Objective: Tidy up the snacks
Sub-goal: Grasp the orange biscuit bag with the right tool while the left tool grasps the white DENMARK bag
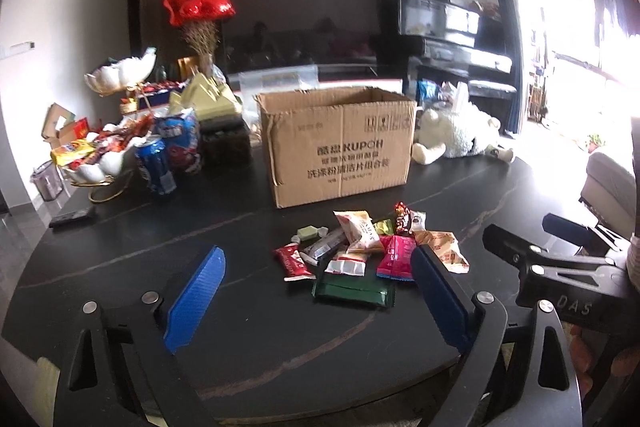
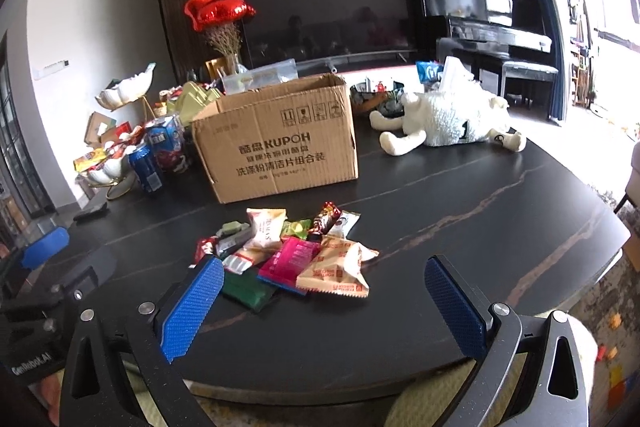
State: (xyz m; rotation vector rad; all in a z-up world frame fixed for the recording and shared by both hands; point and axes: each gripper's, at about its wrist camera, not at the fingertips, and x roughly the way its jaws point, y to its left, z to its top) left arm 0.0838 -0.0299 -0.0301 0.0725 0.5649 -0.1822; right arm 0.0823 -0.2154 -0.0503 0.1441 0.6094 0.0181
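Both claws gape wide with nothing between their pads. The snack pile [image 1: 360, 247] lies on the dark surface [image 1: 248, 339] at twelve o'clock of the left claw [image 1: 316, 279] and eleven o'clock of the right claw [image 2: 324, 287], with the open cardboard box [image 1: 336, 143] beyond it.

Glossy foil snack wrappers [image 1: 360, 247], matt cardboard box [image 1: 336, 143].

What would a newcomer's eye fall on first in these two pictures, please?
Probably the open cardboard box at the middle of the dark table, with a bright pile of snack packets lying just in front of it. Next come the red heart balloons behind on the left and the white plush toy lying right of the box.
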